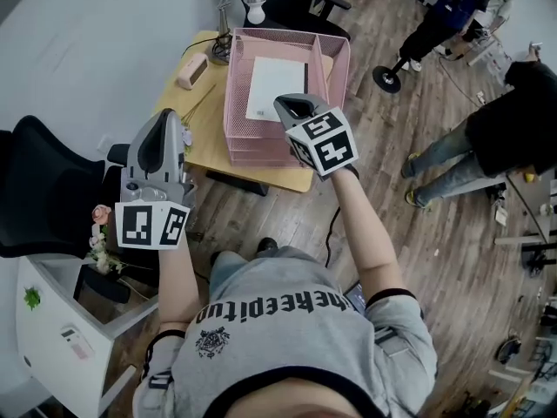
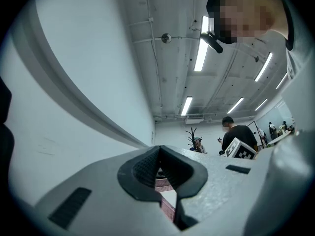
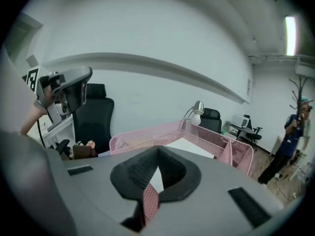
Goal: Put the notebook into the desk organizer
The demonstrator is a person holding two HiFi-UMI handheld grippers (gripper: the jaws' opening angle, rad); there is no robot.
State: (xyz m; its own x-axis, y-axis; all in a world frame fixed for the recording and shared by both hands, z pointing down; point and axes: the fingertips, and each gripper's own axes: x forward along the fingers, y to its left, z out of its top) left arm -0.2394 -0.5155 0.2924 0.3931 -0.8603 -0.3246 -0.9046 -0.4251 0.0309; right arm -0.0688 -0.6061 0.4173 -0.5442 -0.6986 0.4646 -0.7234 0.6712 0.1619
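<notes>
Both grippers are pressed together and pinch nothing. The left gripper [image 1: 172,118] hangs well clear of the organizer [image 1: 233,94], off its near-left corner. The right gripper [image 1: 292,104] hovers over the organizer's near wall. In the right gripper view only pink mesh shows past the closed tips [image 3: 157,149]. The left gripper view gives the same reading, its tips [image 2: 158,148] meeting on empty air.

The notebook [image 1: 276,87] already lies flat inside the organizer, in the wide compartment, closer to the divider than to the left wall. The placing looks done, so the step in hand is probably the withdrawal. That goes best with the right gripper lifted straight up and back from the organizer, tips kept together so they cannot snag the mesh or nudge the notebook.

The notebook's long axis runs from the organizer's near wall toward its far wall, roughly parallel to the side walls. Its white face is up. I cannot tell which edge is the spine.
</notes>
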